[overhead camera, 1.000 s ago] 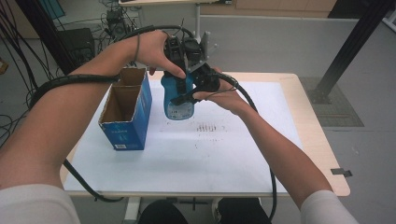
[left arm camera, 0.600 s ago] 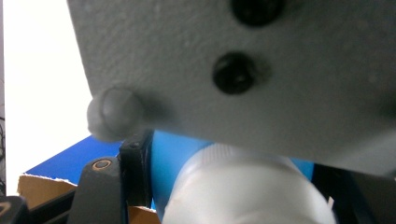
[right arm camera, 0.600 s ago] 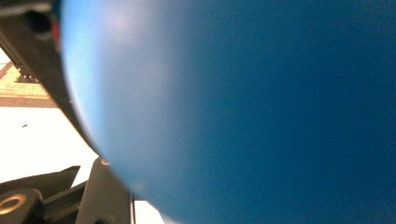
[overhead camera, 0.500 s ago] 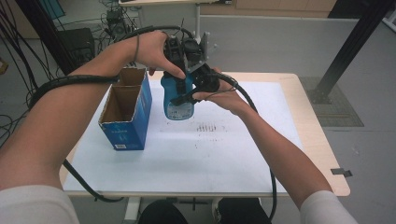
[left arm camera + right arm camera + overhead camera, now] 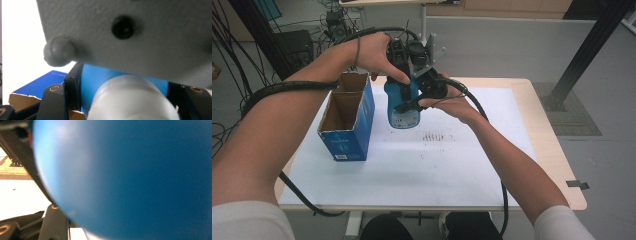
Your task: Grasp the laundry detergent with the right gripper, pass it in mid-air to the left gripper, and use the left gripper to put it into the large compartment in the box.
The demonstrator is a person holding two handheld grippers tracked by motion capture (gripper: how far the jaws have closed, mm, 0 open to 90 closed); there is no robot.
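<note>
Moved: nothing shifted, right gripper's (image 5: 412, 102) fingers have just been opening slightly around blue bottle (image 5: 404, 107) | left gripper (image 5: 404, 75): fingers clamped on bottle's neck below white cap (image 5: 130, 100) | bottle: held above surface (image 5: 437, 165), beside open blue box (image 5: 347, 142)

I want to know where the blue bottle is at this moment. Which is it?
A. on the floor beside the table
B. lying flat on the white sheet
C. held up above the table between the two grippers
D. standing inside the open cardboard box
C: the blue bottle hangs above the table, clear of the cardboard box, with the left gripper and right gripper on it.
</note>
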